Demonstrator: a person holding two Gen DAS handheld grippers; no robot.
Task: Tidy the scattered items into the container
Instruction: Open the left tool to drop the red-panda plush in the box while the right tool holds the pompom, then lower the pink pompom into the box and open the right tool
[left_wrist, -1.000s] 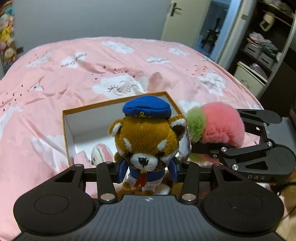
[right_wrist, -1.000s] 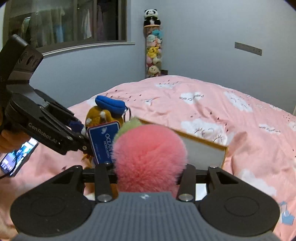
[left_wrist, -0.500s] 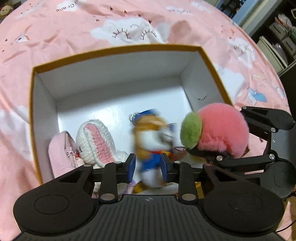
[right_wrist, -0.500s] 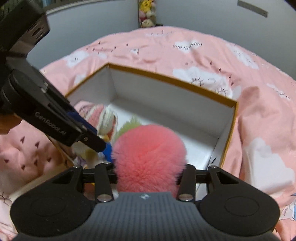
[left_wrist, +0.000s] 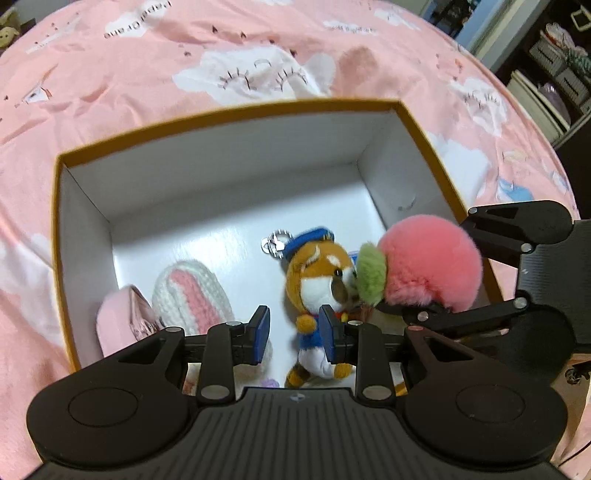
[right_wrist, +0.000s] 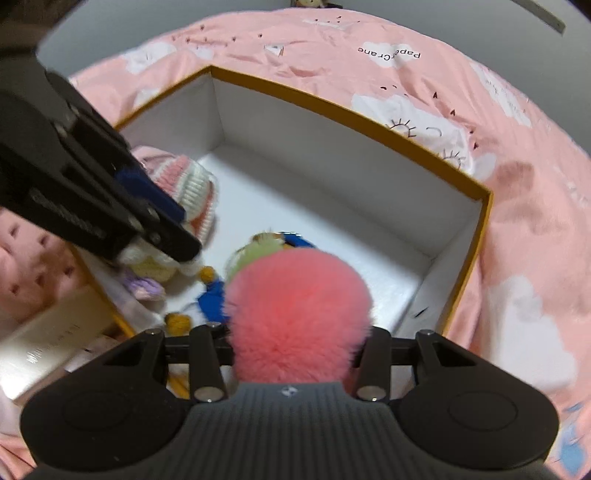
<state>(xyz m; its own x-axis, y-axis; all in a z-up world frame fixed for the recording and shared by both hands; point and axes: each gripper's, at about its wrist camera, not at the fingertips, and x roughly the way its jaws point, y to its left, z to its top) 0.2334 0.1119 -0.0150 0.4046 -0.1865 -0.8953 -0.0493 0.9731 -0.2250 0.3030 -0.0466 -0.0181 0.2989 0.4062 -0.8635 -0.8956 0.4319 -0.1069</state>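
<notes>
The left gripper (left_wrist: 294, 332) hangs over the open box (left_wrist: 229, 110) with its blue pads (left_wrist: 261, 332) parted and nothing gripped between them; the right pad stands just in front of the red panda plush (left_wrist: 317, 273), but whether it touches the toy cannot be told. The plush, in its blue sailor cap with a metal keyring (left_wrist: 275, 242) at the top, lies on its back on the white floor of the box, to the right of a pink-and-white knitted toy (left_wrist: 192, 295) and a small pale pink pouch (left_wrist: 122, 321) in the near left corner. The right gripper (right_wrist: 295, 339) is closed around the pink fluffy ball (right_wrist: 299, 310), whose green tuft (left_wrist: 371, 273) points toward the panda's face and seems to brush it; the ball is held above the right part of the box, near the inner wall. In the right wrist view the ball hides the fingertips. The box sits on a pink bedspread (left_wrist: 147, 55) printed with white clouds. One second earlier the left gripper clamped the panda upright above the near rim; half a second ago the toy was blurred, dropping between the pads. It has since come to rest inside, and the pads have spread wider. The right gripper has kept its hold on the ball throughout, moving in over the box.
</notes>
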